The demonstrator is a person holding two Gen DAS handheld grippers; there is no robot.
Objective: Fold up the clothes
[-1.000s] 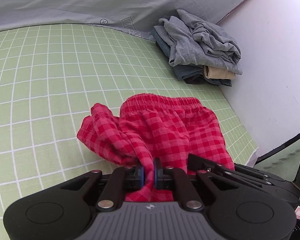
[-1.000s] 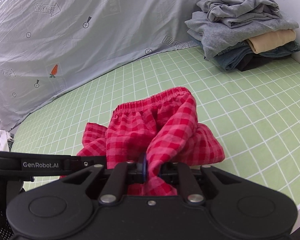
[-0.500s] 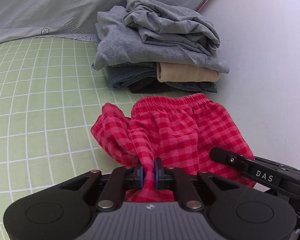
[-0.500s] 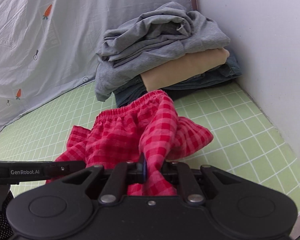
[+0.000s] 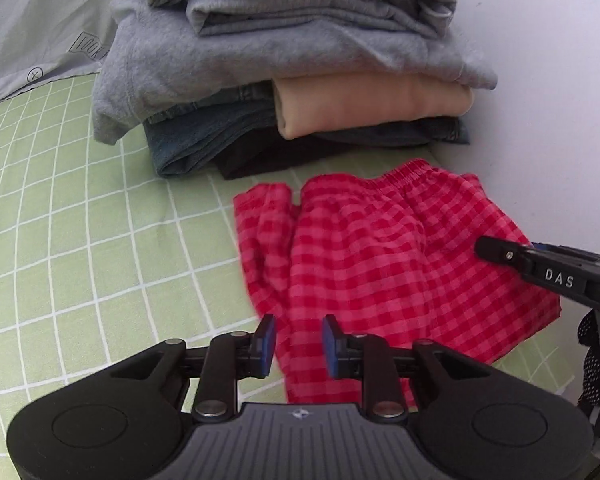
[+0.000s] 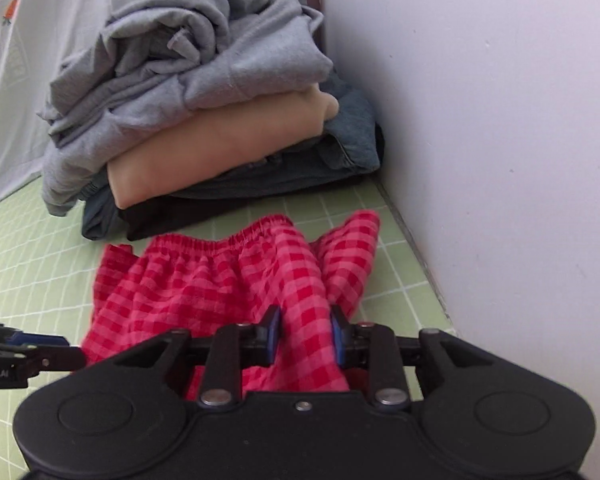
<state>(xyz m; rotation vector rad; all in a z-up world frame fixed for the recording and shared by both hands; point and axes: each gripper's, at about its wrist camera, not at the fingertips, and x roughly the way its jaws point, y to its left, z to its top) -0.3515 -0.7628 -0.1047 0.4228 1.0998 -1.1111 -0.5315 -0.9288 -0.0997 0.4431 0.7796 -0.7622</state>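
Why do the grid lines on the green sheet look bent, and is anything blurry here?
Left wrist view: the fisheye lens bows the green grid sheet, corners go dark, and the red checked shorts smear slightly at their left edge. Right wrist view: the same curving, soft even daylight with no glare, and the grey sweatshirt on the folded pile looks a little soft.

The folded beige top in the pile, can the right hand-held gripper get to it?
Probably yes: the folded beige top shows a bare edge facing the right hand-held gripper, with only the low red checked shorts lying between.
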